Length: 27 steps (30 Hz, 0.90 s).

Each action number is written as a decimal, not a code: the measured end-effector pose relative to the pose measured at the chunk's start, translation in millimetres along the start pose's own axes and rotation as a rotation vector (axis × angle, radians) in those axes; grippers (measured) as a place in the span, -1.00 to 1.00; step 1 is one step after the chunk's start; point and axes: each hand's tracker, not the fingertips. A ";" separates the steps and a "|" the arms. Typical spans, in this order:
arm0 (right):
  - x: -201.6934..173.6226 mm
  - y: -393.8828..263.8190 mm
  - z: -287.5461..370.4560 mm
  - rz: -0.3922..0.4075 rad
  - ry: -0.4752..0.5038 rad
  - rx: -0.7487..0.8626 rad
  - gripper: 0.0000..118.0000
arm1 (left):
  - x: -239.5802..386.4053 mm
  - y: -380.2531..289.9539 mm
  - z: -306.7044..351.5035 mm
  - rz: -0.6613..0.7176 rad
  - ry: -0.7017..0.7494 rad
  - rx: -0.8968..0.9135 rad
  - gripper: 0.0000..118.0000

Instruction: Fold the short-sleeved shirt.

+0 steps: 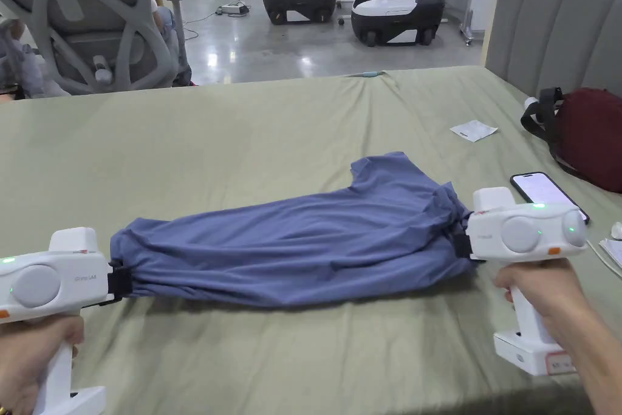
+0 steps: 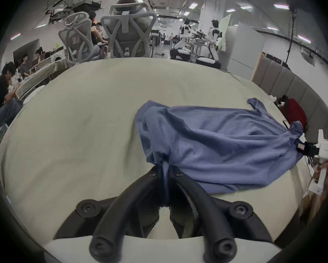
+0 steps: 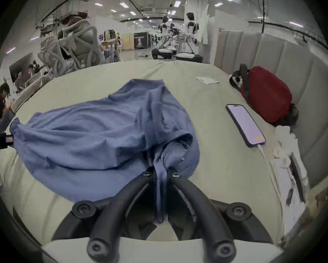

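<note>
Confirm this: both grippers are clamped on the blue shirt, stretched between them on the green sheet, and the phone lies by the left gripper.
One error: the phone lies by the right gripper, as the head view shows. The rest holds: the left gripper and the right one are clamped on the blue shirt, stretched over the green sheet.

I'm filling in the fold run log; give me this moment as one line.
stage: shirt stretched between grippers | left gripper: shut on shirt | right gripper: shut on shirt | surface: green sheet | nearby: phone
</note>
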 end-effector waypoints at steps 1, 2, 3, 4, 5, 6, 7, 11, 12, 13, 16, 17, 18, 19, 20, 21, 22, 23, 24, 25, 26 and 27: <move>1.7 -8.1 12.1 0.002 -0.005 0.006 -0.85 | -0.1 -6.2 7.1 -0.012 -0.003 -0.001 -0.91; 3.8 -17.3 22.9 -0.006 -0.006 0.011 -0.85 | -0.3 -14.8 14.3 -0.017 -0.009 -0.003 -0.91; 5.5 -27.4 31.7 -0.017 -0.005 0.009 -0.85 | -0.2 -24.1 20.1 -0.015 -0.010 -0.007 -0.91; 4.7 -37.5 35.6 -0.022 -0.002 0.007 -0.85 | -0.1 -32.8 22.1 -0.014 -0.012 -0.017 -0.91; 5.2 -46.9 37.6 -0.024 -0.001 -0.002 -0.85 | -0.7 -41.7 22.5 -0.011 -0.018 -0.034 -0.91; 6.2 -55.3 37.5 -0.027 0.004 -0.023 -0.85 | -1.8 -49.9 21.4 0.024 -0.031 -0.058 -0.91; 7.4 -62.0 35.8 -0.030 0.011 -0.032 -0.84 | -3.1 -56.7 19.8 0.039 -0.045 -0.067 -0.91; 7.2 -75.5 10.2 -0.026 0.009 -0.083 -0.84 | -4.6 -76.3 2.7 0.037 -0.027 -0.080 -0.91; 6.0 -76.0 3.3 -0.026 0.007 -0.081 -0.84 | -3.7 -78.5 1.3 0.040 -0.024 -0.069 -0.91; 3.7 -76.5 1.6 -0.022 0.002 -0.079 -0.84 | -1.9 -78.0 1.9 0.037 -0.018 -0.059 -0.91; -1.8 -74.5 7.4 0.018 -0.018 -0.068 -0.73 | 3.1 -74.5 3.3 0.013 0.001 -0.056 -0.82; -2.0 -74.0 10.8 0.034 -0.017 -0.052 -0.55 | 3.6 -73.2 4.4 0.005 0.004 -0.053 -0.68; -2.9 -72.4 15.3 0.047 -0.037 -0.030 -0.13 | 4.8 -71.8 7.3 -0.006 0.012 -0.047 -0.39; -3.4 -70.3 20.6 0.048 -0.054 -0.012 0.60 | 6.3 -69.3 10.4 -0.028 0.026 -0.040 0.28; -3.1 -68.9 26.8 0.044 -0.057 0.002 1.00 | 7.6 -67.1 13.4 -0.038 0.046 -0.024 0.80; -3.1 -66.7 32.2 0.042 -0.051 0.025 0.95 | 8.3 -65.0 16.2 -0.047 0.067 -0.001 1.00; -6.2 -61.2 41.9 0.037 -0.042 0.084 0.81 | 8.0 -64.0 21.0 -0.054 0.067 0.033 0.85; -9.2 -56.8 47.2 0.033 -0.035 0.088 0.80 | 7.0 -59.2 29.6 -0.070 0.066 0.095 0.81; -5.9 -54.7 52.3 0.036 -0.044 0.077 0.75 | 7.0 -55.0 33.8 -0.066 0.053 0.100 0.79; -7.5 -52.6 57.0 0.043 -0.052 0.097 0.52 | 7.8 -50.5 36.7 -0.063 0.061 0.088 0.56; -9.8 -50.7 62.0 0.057 -0.053 0.138 0.20 | 11.8 -47.5 41.8 -0.063 0.072 0.092 0.18; -12.4 -49.1 66.1 0.059 -0.053 0.160 0.20 | 13.4 -45.5 46.2 -0.075 0.075 0.115 0.18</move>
